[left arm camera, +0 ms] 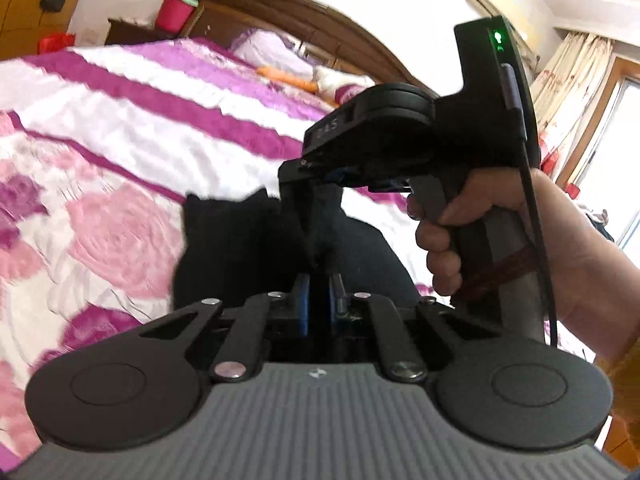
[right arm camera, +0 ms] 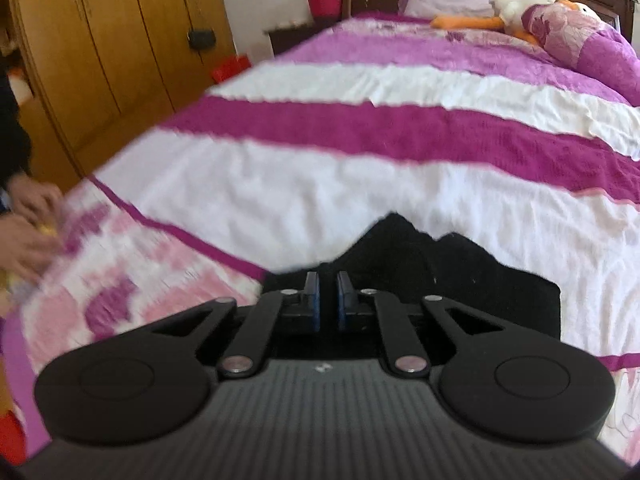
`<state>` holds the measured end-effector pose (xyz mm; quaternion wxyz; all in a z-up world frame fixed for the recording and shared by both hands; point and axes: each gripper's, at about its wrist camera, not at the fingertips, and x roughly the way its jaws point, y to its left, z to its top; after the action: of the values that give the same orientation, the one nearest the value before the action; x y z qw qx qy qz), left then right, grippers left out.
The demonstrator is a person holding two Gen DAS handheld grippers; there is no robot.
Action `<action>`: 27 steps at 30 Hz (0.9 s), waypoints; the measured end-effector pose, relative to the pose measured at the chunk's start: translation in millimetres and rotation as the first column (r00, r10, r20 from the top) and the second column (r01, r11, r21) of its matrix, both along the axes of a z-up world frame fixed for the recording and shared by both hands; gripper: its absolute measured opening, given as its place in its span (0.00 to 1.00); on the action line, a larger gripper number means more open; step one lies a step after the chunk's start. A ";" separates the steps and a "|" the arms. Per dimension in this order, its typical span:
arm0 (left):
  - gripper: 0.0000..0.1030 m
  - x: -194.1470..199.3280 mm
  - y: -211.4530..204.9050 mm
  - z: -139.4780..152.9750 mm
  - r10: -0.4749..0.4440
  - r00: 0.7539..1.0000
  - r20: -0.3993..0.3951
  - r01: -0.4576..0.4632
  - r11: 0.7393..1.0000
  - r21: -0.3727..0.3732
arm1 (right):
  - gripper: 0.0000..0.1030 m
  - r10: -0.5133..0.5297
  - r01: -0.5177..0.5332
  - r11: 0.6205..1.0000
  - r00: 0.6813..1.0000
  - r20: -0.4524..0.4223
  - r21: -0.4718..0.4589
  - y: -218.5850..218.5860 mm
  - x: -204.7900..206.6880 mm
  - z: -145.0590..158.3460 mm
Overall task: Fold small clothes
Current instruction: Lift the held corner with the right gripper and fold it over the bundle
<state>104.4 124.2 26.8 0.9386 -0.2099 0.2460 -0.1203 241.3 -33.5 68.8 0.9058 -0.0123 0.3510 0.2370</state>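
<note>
Bright daylight from window [left arm camera: 628,160], motion blur, fisheye-bent edges

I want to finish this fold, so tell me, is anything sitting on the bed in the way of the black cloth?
Nothing visible is in the way. Both the left gripper and the right gripper are shut right at the black cloth, and the bedspread around it lies bare. The stuffed toy is far off by the pillows.

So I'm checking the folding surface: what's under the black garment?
The black garment lies on the pink, purple and white striped bedspread. The bedspread directly beneath it is covered, so unseen.
</note>
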 end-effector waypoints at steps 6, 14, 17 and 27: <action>0.10 -7.3 21.0 -0.9 0.080 0.997 -0.001 -0.079 0.995 0.065 | 0.08 0.073 -0.073 0.997 0.997 0.038 -0.012 34.5 -4.1 -7.6; 0.12 0.4 31.9 -28.2 0.077 0.993 -0.088 -0.066 0.991 0.118 | 0.12 0.086 -0.086 0.996 0.996 -0.004 -0.004 40.3 -4.5 -32.5; 0.12 5.4 30.3 -27.2 0.085 0.992 -0.092 -0.072 0.988 0.138 | 0.12 0.077 -0.077 0.993 0.997 0.000 0.086 12.3 -11.5 -16.4; 0.12 -6.2 29.9 -1.9 0.102 0.992 -0.067 -0.091 0.983 0.157 | 0.14 -0.075 0.062 0.985 0.995 0.072 0.161 -113.9 -67.3 -23.3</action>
<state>98.1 154.1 24.9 0.9468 -0.1529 0.2791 -0.0473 174.1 -147.4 45.5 0.9245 0.0629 0.2957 0.2322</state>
